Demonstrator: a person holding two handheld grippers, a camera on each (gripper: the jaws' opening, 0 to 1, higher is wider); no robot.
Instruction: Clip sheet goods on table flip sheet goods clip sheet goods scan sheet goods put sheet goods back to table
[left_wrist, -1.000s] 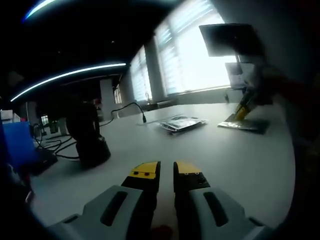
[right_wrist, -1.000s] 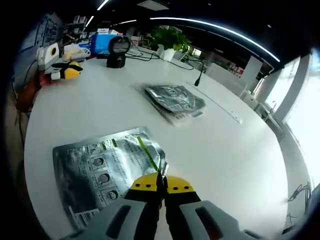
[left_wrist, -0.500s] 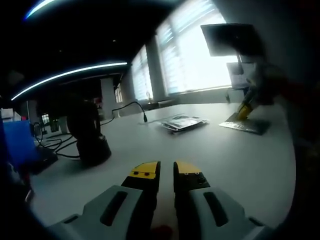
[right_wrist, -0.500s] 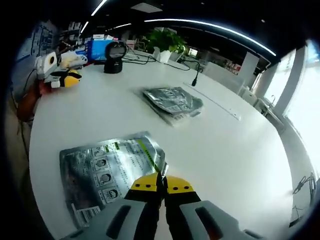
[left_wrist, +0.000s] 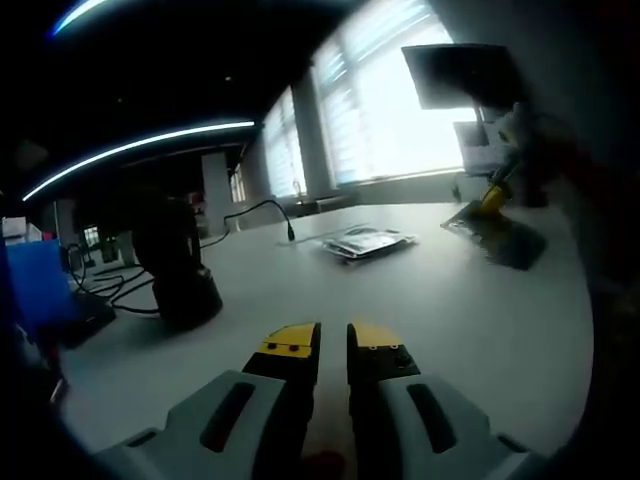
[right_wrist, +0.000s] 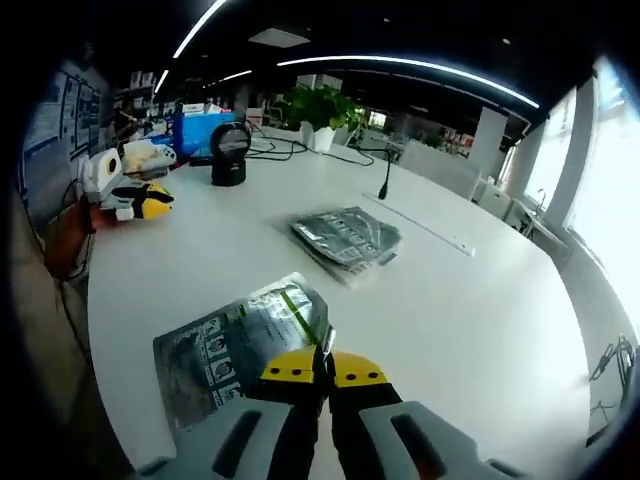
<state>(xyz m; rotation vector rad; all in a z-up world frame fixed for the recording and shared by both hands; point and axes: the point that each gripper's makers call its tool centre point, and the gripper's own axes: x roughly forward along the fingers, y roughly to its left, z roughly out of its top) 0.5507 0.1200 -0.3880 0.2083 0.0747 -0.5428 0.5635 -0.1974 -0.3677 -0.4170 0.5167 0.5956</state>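
Observation:
In the right gripper view my right gripper (right_wrist: 322, 366) is shut on the near edge of a silver foil sheet pack (right_wrist: 240, 336), which hangs tilted above the white table (right_wrist: 470, 300). A stack of similar silver packs (right_wrist: 345, 236) lies further out on the table. In the left gripper view my left gripper (left_wrist: 333, 341) is shut with nothing in it, low over the table. That view shows the same stack of packs (left_wrist: 364, 241) at mid-table and, far right, the right gripper (left_wrist: 494, 196) holding the lifted pack (left_wrist: 490, 226).
A black scanner on a stand (right_wrist: 230, 153) (left_wrist: 178, 268) sits on the table with cables (left_wrist: 255, 215) beside it. A blue box (right_wrist: 205, 130) and potted plants (right_wrist: 320, 110) stand behind. The left gripper (right_wrist: 135, 195) lies near the table's left edge.
The right gripper has lifted the silver pack off the table, tilting it up. The left gripper has stayed still.

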